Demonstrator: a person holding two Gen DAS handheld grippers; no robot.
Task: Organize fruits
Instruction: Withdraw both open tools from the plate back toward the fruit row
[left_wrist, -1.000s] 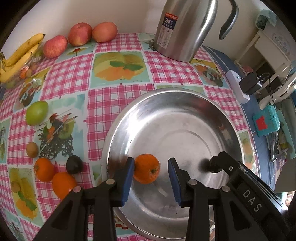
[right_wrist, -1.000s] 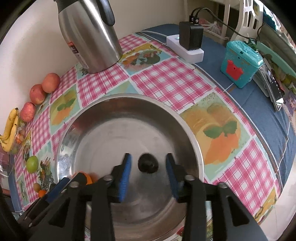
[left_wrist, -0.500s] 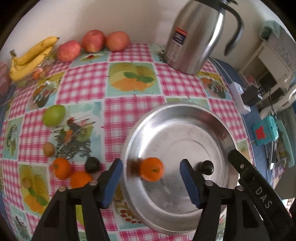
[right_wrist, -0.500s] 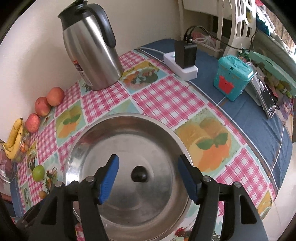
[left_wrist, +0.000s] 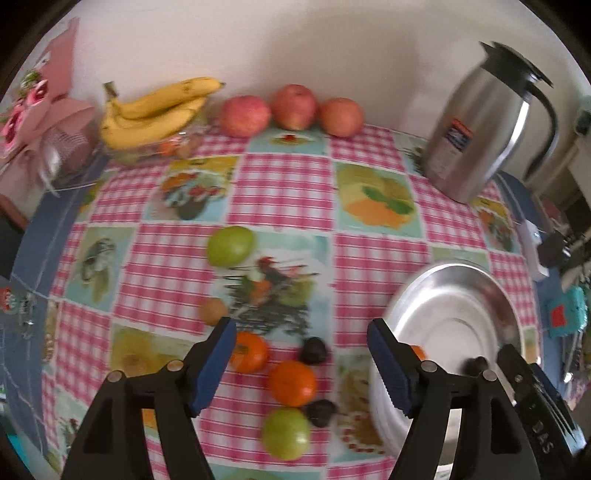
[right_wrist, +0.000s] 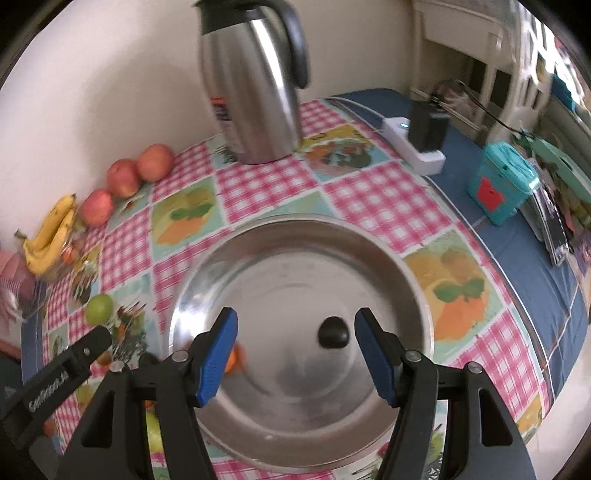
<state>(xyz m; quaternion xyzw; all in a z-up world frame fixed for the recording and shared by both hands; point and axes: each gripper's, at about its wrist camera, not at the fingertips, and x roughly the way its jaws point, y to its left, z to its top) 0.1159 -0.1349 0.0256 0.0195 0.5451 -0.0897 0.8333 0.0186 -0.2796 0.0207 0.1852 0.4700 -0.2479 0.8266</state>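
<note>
Both grippers have just been opening and hold nothing. The left gripper (left_wrist: 301, 354) has its fingers spread over loose fruit on the checked counter (left_wrist: 284, 192): two oranges (left_wrist: 291, 382), dark plums (left_wrist: 313, 350) and a green apple (left_wrist: 286, 434). The right gripper (right_wrist: 295, 345), fingers spread too, hangs above the round steel plate (right_wrist: 388, 258), where a dark plum (right_wrist: 332, 332) and a small orange (right_wrist: 236, 360) sit apart.

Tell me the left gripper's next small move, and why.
Probably lower the open left gripper onto the round orange fruit on the checked tablecloth: its jaws, just opened, hold nothing, and that fruit lies between them, outside the steel bowl.
</note>
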